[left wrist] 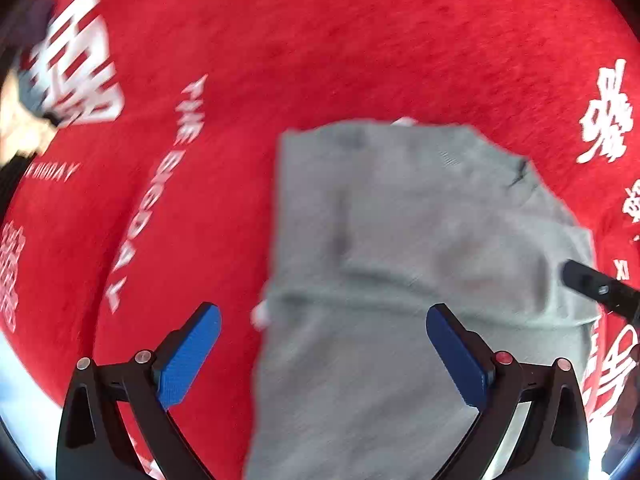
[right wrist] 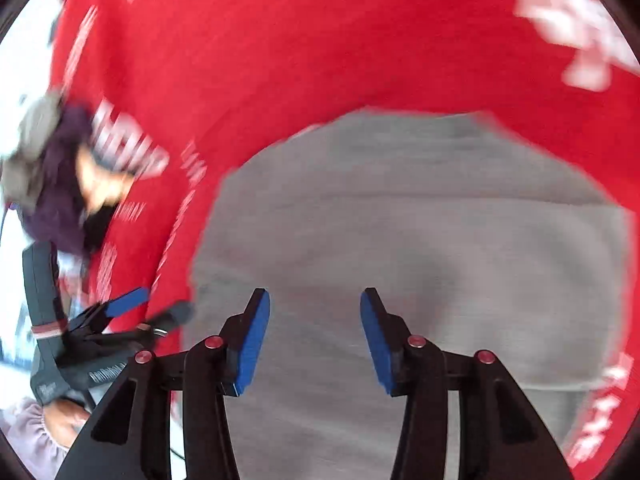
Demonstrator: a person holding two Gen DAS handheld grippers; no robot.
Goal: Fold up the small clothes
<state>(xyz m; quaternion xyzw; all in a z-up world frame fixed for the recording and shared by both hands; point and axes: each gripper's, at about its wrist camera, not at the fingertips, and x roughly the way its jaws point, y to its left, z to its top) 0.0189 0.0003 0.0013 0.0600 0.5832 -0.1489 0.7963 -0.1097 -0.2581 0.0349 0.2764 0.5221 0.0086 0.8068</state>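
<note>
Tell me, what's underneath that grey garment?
The grey garment lies on a red cloth with white lettering, which shows all around it. What the garment covers, and whatever is below the cloth, can't be seen.

— What's being folded?
— A small grey garment [left wrist: 420, 248], soft plain knit, lying on a red cloth printed with white lettering [left wrist: 320, 40]
— Flat?
— Mostly. It is already doubled over: a fold edge runs across it, with a few shallow creases above
— Its outline?
— Roughly rectangular, straight left edge, uneven top right corner. The right wrist view shows the same grey piece [right wrist: 420, 240], blurred
</note>
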